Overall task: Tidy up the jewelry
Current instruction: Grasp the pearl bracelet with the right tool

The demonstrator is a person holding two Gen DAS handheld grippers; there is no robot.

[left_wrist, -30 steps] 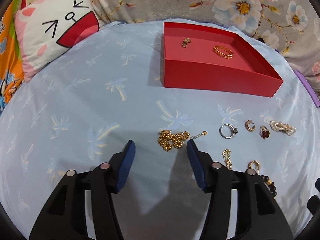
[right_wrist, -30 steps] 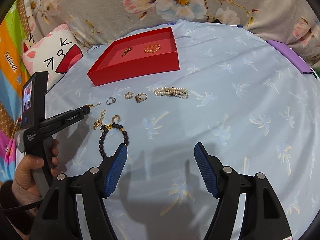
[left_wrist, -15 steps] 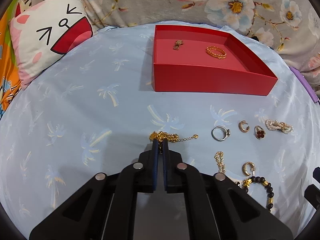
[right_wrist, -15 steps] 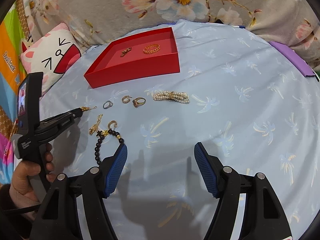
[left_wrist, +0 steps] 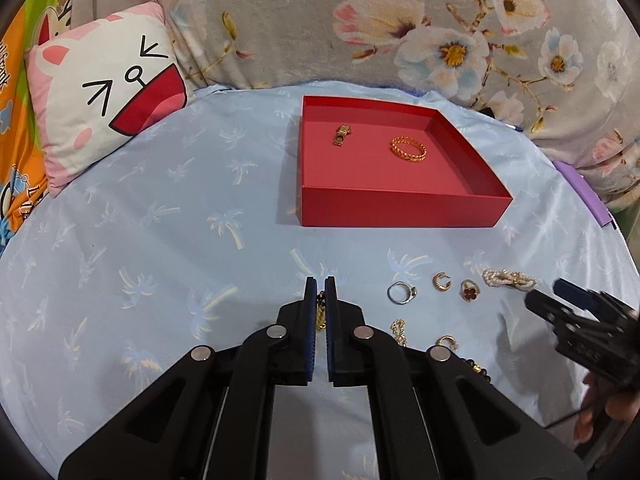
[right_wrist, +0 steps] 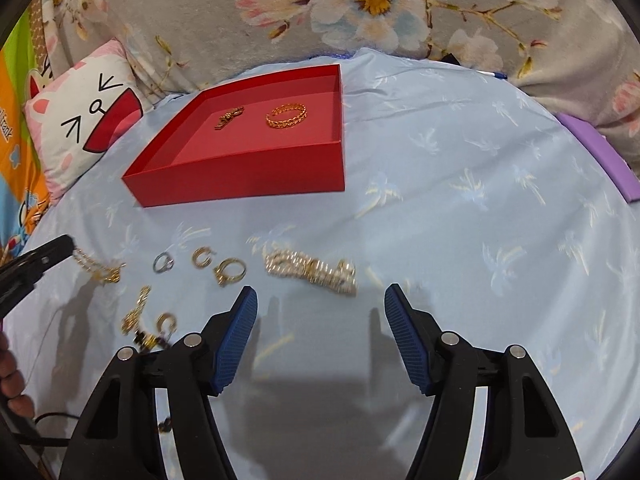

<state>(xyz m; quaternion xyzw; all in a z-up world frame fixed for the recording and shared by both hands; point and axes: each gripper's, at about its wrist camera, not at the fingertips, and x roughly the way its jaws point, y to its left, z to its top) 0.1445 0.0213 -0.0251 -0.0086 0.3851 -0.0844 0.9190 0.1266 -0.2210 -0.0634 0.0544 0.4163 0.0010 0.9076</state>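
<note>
Left hand-held gripper (left_wrist: 319, 286) clamped on gold chain (left_wrist: 320, 312), right hand-held gripper (right_wrist: 321, 296) closing, empty

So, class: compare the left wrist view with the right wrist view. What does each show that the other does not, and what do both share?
Only the left wrist view shows the left gripper head-on, its pads shut on the gold chain, with the right gripper coming in from the side.

Only the right wrist view shows the right gripper from behind, jaws closing with nothing yet between them, hovering short of the pearl bracelet, and the chain dangling from the left gripper's tip.

Both show the red tray holding a gold ring and a gold clasp, plus the silver ring on the cloth.
</note>
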